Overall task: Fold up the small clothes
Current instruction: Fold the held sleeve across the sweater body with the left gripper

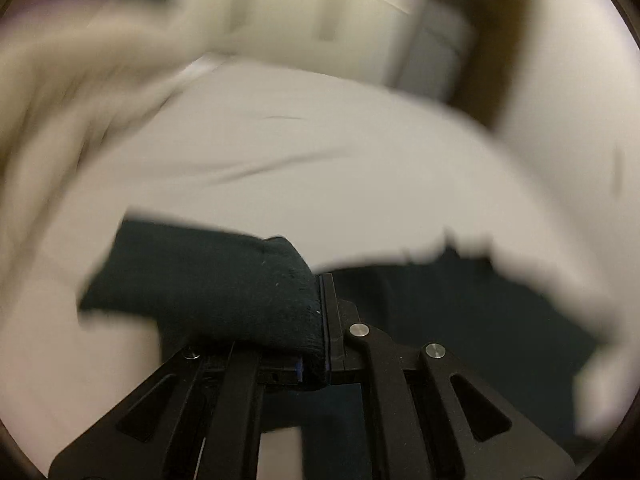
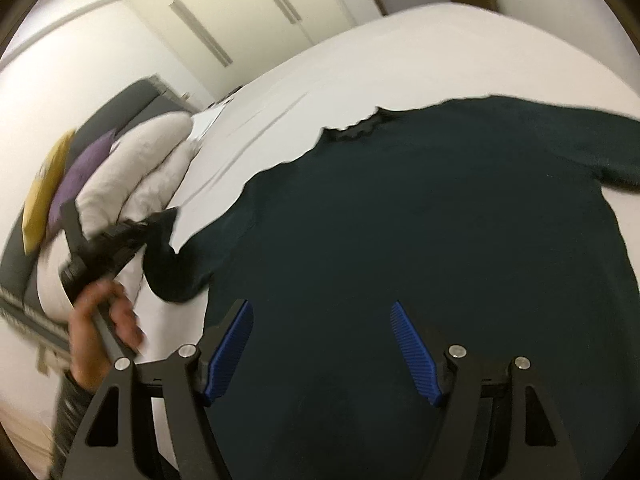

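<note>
**Open bed sheet beyond the sweater, pillows crowding one side**

A wide stretch of bare white bed sheet (image 2: 400, 60) is left free past the dark green sweater (image 2: 420, 220), up to the wardrobe doors (image 2: 240, 12). The left side is blocked by stacked white pillows (image 2: 136, 172) and by the left gripper (image 2: 160, 226), clamped on the sweater's sleeve (image 1: 224, 280). The gap between the right gripper's (image 2: 322, 354) spread blue pads (image 2: 230, 354) is unobstructed above the cloth.
</note>
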`<act>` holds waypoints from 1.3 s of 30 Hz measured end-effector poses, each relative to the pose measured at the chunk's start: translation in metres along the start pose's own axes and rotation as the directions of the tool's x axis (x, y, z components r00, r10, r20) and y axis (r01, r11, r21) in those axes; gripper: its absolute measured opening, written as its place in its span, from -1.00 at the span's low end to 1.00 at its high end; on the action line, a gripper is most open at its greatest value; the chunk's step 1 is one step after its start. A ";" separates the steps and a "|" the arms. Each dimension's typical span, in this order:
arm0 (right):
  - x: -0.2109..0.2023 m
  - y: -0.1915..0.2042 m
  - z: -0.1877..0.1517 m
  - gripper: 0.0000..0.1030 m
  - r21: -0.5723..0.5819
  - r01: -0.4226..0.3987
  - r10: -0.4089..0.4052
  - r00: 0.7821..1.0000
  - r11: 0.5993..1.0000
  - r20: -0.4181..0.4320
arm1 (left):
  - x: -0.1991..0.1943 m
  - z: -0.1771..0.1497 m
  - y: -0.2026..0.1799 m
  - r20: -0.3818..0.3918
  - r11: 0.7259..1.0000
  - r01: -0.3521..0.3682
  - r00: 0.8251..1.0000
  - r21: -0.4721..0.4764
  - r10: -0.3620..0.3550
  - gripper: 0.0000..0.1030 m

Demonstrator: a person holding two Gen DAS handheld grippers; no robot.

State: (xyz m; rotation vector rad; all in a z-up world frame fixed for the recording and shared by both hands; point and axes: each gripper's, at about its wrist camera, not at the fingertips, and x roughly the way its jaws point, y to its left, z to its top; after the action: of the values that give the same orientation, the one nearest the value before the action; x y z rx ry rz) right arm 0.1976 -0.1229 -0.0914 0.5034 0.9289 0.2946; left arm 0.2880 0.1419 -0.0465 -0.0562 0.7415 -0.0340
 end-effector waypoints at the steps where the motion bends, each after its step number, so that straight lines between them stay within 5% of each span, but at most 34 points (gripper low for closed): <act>1: 0.004 -0.007 0.006 0.45 0.023 -0.010 0.010 1.000 1.000 -0.013 | 0.007 -0.014 -0.035 -0.002 0.989 -0.044 0.999 0.143 0.045 -0.91; 4: 0.020 -0.028 0.024 0.45 0.079 -0.039 0.045 0.996 0.996 -0.074 | 0.027 -0.071 -0.098 -0.002 0.892 -0.117 0.991 0.437 0.131 -0.91; 7: 0.040 -0.042 0.042 0.45 0.091 -0.066 0.077 0.990 0.994 -0.119 | 0.035 -0.119 -0.108 -0.014 0.840 -0.148 0.983 0.522 0.183 -0.91; 11: 0.064 -0.047 0.060 0.45 0.129 -0.119 0.138 0.978 0.985 -0.158 | 0.032 -0.117 -0.099 0.013 0.846 -0.165 0.983 0.507 0.184 -0.91; 15: 0.099 -0.035 0.070 0.59 0.203 -0.225 0.269 0.937 0.953 -0.224 | 0.032 -0.125 -0.115 0.064 0.815 -0.205 0.977 0.543 0.203 -0.91; 20: 0.147 -0.020 0.067 0.63 0.303 -0.218 0.317 0.888 0.928 -0.332 | 0.019 -0.122 -0.115 0.041 0.870 -0.165 0.985 0.465 0.165 -0.91; 25: 0.165 -0.010 0.069 0.60 0.350 -0.235 0.355 0.872 0.907 -0.337 | 0.011 -0.114 -0.102 0.035 0.913 -0.121 0.993 0.390 0.117 -0.91; 29: 0.176 -0.004 0.073 0.30 0.399 -0.245 0.390 0.856 0.884 -0.339 | 0.006 -0.111 -0.094 0.020 0.934 -0.091 0.996 0.347 0.090 -0.91; 33: 0.189 0.011 0.066 0.20 0.403 -0.263 0.420 0.827 0.877 -0.374 | 0.002 -0.110 -0.090 0.017 0.944 -0.072 0.997 0.322 0.070 -0.91; 36: 0.197 0.019 0.063 -0.33 0.374 -0.268 0.412 0.826 0.888 -0.385 | 0.001 -0.109 -0.089 0.017 0.946 -0.071 0.997 0.317 0.069 -0.91; 37: 0.198 0.022 0.063 -0.66 0.350 -0.266 0.398 0.830 0.898 -0.390 | 0.001 -0.109 -0.088 0.015 0.948 -0.070 0.998 0.312 0.068 -0.91; 39: 0.195 0.024 0.065 -0.78 0.305 -0.263 0.371 0.845 0.915 -0.385 | 0.001 -0.108 -0.088 0.011 0.949 -0.059 0.998 0.310 0.059 -0.90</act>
State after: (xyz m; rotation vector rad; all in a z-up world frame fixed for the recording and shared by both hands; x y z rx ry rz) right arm 0.3616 -0.0334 -0.1805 0.8446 1.3300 0.6228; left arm 0.2144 0.0499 -0.1214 0.2666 0.7287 -0.0933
